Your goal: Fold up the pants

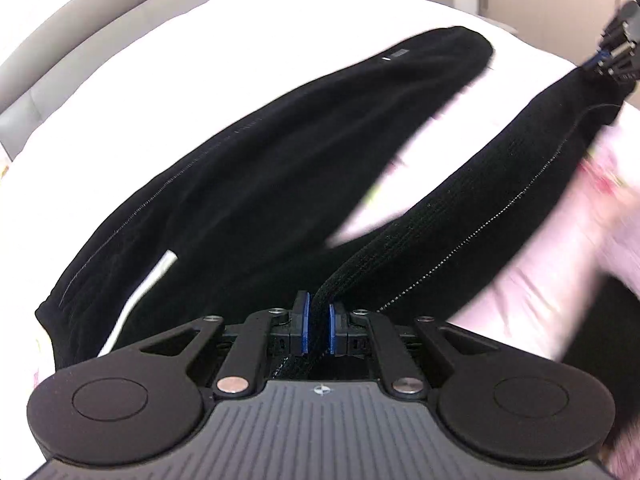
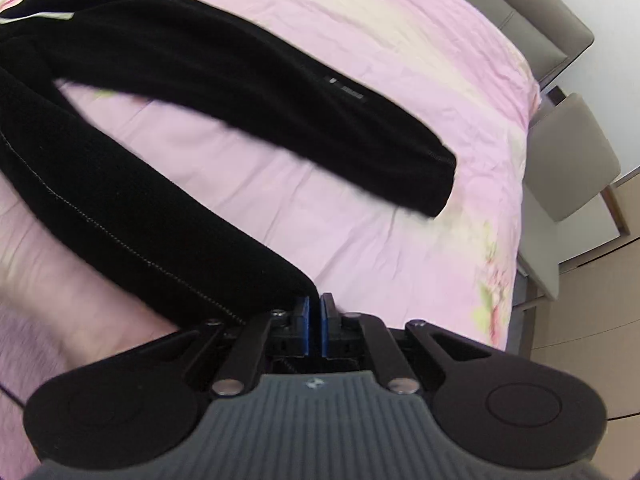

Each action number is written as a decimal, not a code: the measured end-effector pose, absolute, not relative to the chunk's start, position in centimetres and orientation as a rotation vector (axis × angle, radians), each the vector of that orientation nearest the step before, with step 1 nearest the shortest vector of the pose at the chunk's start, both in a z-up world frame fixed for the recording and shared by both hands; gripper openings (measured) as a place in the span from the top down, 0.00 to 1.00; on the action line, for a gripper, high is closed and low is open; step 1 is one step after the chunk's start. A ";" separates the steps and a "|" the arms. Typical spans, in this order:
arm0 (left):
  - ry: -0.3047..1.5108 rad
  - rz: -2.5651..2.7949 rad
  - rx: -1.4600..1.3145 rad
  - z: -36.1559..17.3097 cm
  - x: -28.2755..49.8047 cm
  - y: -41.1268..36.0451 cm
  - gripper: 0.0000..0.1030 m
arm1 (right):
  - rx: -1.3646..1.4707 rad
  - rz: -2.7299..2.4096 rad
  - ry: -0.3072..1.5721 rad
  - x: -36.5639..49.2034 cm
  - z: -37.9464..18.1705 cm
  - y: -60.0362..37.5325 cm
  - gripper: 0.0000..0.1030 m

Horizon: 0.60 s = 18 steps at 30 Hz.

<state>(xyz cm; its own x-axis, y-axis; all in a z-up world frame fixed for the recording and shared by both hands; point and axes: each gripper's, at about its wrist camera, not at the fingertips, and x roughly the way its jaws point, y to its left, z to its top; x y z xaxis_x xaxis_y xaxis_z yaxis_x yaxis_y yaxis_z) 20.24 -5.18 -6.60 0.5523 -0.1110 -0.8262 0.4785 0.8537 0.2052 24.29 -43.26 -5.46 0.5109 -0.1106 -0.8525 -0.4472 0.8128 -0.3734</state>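
Observation:
Black pants lie spread on a pink bed sheet, the two legs apart in a V. My left gripper is shut on the ribbed waistband. My right gripper is shut on the cuff end of the near leg and holds it lifted off the sheet. The right gripper also shows far right in the left wrist view, at the end of that raised leg. The other leg lies flat, with a small label near its cuff. The images are blurred by motion.
A white drawstring hangs at the waist. A grey padded headboard runs along the far edge of the bed. A grey chair stands beside the bed on a wooden floor.

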 end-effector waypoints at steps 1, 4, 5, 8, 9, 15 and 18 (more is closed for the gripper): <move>0.932 -0.355 0.431 -7.0 21.3 -4.9 0.91 | -0.607 0.209 1.028 25.3 -5.7 -43.1 1.00; 0.976 -0.348 0.398 -8.5 24.7 -4.4 0.91 | -0.612 0.195 1.037 28.4 -7.2 -42.2 1.00; 0.998 -0.353 0.374 -9.1 25.5 -4.2 0.90 | -0.616 0.196 1.051 29.6 -8.1 -41.9 1.00; 1.039 -0.373 0.304 -10.2 27.0 -3.1 0.78 | -0.634 0.197 1.092 31.9 -10.2 -41.3 1.00; 1.039 -0.386 0.282 -9.9 27.5 -2.4 0.68 | -0.635 0.197 1.108 31.5 -10.5 -41.0 1.00; 1.023 -0.507 0.317 -7.9 24.4 2.2 0.34 | -0.643 0.213 1.159 33.7 -12.9 -41.0 1.00; 1.027 -0.474 0.426 -5.9 22.6 4.3 0.34 | -0.649 0.205 1.173 33.7 -13.5 -40.7 1.00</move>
